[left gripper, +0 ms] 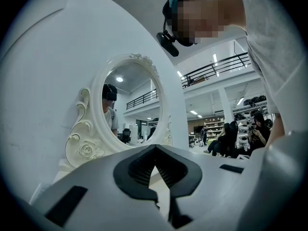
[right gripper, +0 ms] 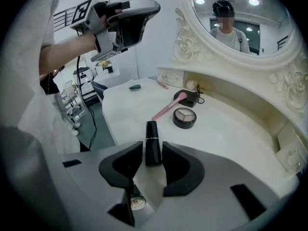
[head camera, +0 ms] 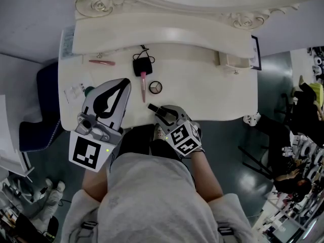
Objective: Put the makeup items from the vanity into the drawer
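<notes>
Two grippers worked at the near side of the white vanity top. The right gripper tilted down over the front edge with its jaws spread wide. The glossy black lipstick tube lay on the vanity top between the pads, lengthwise along them, its far end poking out past the tips. The right gripper view showed what the head view could not: the pads flanked the lipstick tube closely without pressing it, so the right gripper had no hold on it.

The left gripper hung raised over the left front part of the top, jaws closed tip to tip on nothing. Its own view showed the left gripper against the oval mirror in a carved cream frame, with none of the makeup in sight.

Farther in, near the middle of the top, lay a round black compact with eyeshadow pans. Just beside it lay a pink-handled brush, its far end against a small black case. A small green thing sat near the left edge. A slim pink tube lay towards the back left corner.
</notes>
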`<action>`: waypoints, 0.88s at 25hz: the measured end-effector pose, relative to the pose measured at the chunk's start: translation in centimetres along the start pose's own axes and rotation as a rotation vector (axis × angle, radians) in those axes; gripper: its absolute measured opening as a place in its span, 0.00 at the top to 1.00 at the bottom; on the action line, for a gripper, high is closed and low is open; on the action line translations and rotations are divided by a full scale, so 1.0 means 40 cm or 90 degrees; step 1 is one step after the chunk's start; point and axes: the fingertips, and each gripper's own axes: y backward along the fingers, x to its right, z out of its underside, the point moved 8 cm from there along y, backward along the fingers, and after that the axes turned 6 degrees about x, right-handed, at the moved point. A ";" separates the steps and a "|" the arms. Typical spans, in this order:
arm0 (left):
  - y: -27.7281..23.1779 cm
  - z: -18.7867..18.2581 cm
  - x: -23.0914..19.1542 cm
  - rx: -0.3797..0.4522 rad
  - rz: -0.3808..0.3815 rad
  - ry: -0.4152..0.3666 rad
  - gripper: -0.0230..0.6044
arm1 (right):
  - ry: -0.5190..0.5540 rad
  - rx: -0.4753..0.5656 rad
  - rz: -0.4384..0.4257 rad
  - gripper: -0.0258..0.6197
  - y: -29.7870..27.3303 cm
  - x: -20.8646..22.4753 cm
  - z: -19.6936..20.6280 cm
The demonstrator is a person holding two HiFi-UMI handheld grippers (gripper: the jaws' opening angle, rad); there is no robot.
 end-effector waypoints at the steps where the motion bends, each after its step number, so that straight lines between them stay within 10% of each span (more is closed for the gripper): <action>1: 0.000 -0.001 -0.001 0.000 0.000 0.000 0.94 | 0.001 -0.002 0.000 0.76 -0.001 -0.001 0.002; 22: 0.012 -0.013 -0.002 -0.006 -0.013 0.009 0.94 | -0.053 0.094 0.026 0.80 0.044 0.012 -0.060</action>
